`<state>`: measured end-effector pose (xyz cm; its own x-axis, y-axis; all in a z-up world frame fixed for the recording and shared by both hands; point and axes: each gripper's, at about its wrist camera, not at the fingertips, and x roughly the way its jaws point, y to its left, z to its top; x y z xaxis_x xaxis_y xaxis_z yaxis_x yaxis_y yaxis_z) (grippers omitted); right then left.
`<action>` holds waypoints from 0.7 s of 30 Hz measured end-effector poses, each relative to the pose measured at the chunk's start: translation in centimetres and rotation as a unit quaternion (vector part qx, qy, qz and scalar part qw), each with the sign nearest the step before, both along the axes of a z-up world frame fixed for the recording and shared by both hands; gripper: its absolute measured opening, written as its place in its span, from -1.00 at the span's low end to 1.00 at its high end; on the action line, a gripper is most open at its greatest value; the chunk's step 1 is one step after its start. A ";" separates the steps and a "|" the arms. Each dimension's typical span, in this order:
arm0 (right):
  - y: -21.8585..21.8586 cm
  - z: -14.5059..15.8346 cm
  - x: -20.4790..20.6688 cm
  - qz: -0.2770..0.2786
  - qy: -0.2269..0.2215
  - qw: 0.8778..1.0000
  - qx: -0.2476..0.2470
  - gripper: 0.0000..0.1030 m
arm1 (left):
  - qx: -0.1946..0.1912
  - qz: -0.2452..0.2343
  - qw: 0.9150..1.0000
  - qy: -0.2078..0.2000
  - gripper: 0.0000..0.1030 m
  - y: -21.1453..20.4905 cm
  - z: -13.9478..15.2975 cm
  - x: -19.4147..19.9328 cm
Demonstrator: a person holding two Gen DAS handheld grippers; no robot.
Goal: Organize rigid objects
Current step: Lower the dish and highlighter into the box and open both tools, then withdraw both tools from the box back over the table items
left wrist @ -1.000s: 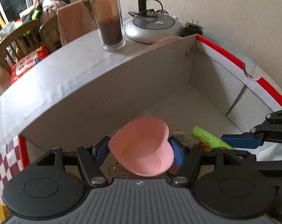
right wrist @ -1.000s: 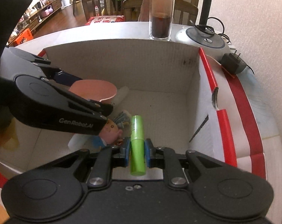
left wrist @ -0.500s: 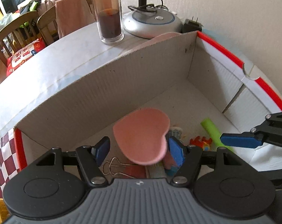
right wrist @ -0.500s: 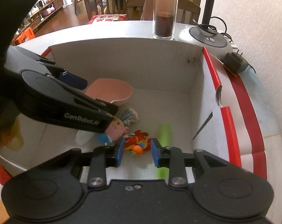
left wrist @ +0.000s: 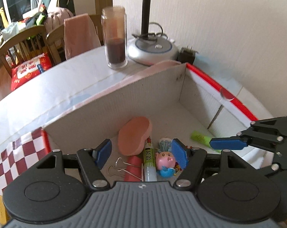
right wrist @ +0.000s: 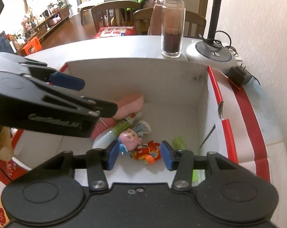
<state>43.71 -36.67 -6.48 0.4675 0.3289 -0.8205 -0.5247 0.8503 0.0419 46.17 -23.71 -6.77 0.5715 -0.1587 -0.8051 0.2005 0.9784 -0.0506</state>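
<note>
A pink heart-shaped bowl [left wrist: 134, 135] lies tipped over on the floor of the cardboard box [left wrist: 124, 110], against its far wall. My left gripper [left wrist: 141, 152] hangs open above it with nothing between its fingers. In the right wrist view the bowl [right wrist: 131, 103] shows partly behind the left gripper's fingers [right wrist: 67, 80]. The green highlighter [right wrist: 178, 142] rests loose on the box floor by the right wall. My right gripper [right wrist: 140, 155] hovers over the box [right wrist: 143, 79], its jaws opening, with nothing held.
A glue stick [left wrist: 149, 161], a pink toy figure [left wrist: 165, 159], a binder clip [left wrist: 120, 168] and a red-orange toy [right wrist: 147, 152] lie in the box. Behind the box stand a glass jar [left wrist: 115, 43], a lamp base [left wrist: 152, 49] and a plug adapter [left wrist: 187, 56].
The left gripper let the pink bowl fall into the box and rose. The right gripper opened and the green highlighter dropped onto the box floor.
</note>
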 end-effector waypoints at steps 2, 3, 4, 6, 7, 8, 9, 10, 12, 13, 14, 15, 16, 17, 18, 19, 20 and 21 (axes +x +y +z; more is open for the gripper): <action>0.3 0.5 -0.3 0.000 -0.005 1.000 0.001 0.01 | -0.002 0.002 1.000 -0.013 0.34 0.5 0.9 -0.9; 0.5 0.7 -0.5 0.001 -0.006 1.000 0.002 0.06 | -0.005 0.003 1.000 -0.018 0.34 0.7 1.3 -1.2; 0.7 0.9 -0.8 0.001 -0.008 1.000 0.003 0.11 | -0.008 0.004 1.000 -0.023 0.34 0.9 1.7 -1.7; 1.1 1.4 -1.4 0.002 -0.014 1.000 0.004 0.14 | -0.014 0.006 0.999 -0.030 0.34 1.5 2.4 -2.5; 1.3 1.7 -1.6 0.001 -0.017 1.000 0.006 0.15 | -0.018 0.008 0.999 -0.036 0.34 1.9 2.8 -3.0; 1.4 1.9 -1.9 0.000 -0.019 1.000 0.008 0.16 | -0.021 0.008 0.999 -0.041 0.34 2.3 3.2 -3.5; 1.5 2.2 -2.2 -0.001 -0.021 1.000 0.011 0.18 | -0.024 0.008 0.999 -0.046 0.34 2.6 3.6 -4.1; 1.7 2.5 -2.6 -0.003 -0.024 1.000 0.013 0.19 | -0.027 0.008 0.998 -0.051 0.34 3.1 4.0 -4.6; 2.1 3.1 -3.3 -0.006 -0.028 0.999 0.019 0.22 | -0.032 0.010 0.998 -0.060 0.34 4.0 4.7 -5.7; 2.3 3.3 -3.6 -0.007 -0.031 0.999 0.020 0.22 | -0.035 0.012 0.997 -0.064 0.34 4.5 5.0 -6.3; 2.5 3.6 -4.1 -0.008 -0.033 0.999 0.022 0.22 | -0.039 0.014 0.997 -0.068 0.34 5.0 5.3 -6.8; 2.8 3.8 -4.4 -0.009 -0.035 0.999 0.024 0.23 | -0.042 0.015 0.996 -0.071 0.34 5.5 5.5 -7.4; 3.0 4.0 -4.9 -0.010 -0.037 0.999 0.026 0.27 | -0.045 0.017 0.996 -0.076 0.34 6.1 5.7 -8.0; 3.3 4.3 -5.3 -0.013 -0.039 0.999 0.028 0.30 | -0.047 0.018 0.996 -0.079 0.35 6.5 5.8 -8.5; 3.6 4.4 -5.7 -0.015 -0.041 0.999 0.031 0.34 | -0.049 0.019 0.995 -0.082 0.37 7.1 6.0 -9.1; 3.8 4.6 -6.2 -0.017 -0.043 0.998 0.035 0.35 | -0.051 0.019 0.995 -0.086 0.40 7.7 6.1 -9.8; 4.1 4.8 -6.7 -0.019 -0.045 0.998 0.038 0.36 | -0.051 0.018 0.994 -0.090 0.40 8.2 6.3 -10.5; 4.6 5.0 -7.3 -0.020 -0.047 0.998 0.041 0.37 | -0.049 0.018 0.994 -0.093 0.40 8.7 6.4 -11.1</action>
<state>36.46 -32.11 -1.52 0.5553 0.3732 -0.7432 -0.4952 0.8663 0.0650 35.07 -15.03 -0.41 0.7161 -0.2088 -0.6661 0.1810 0.9771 -0.1117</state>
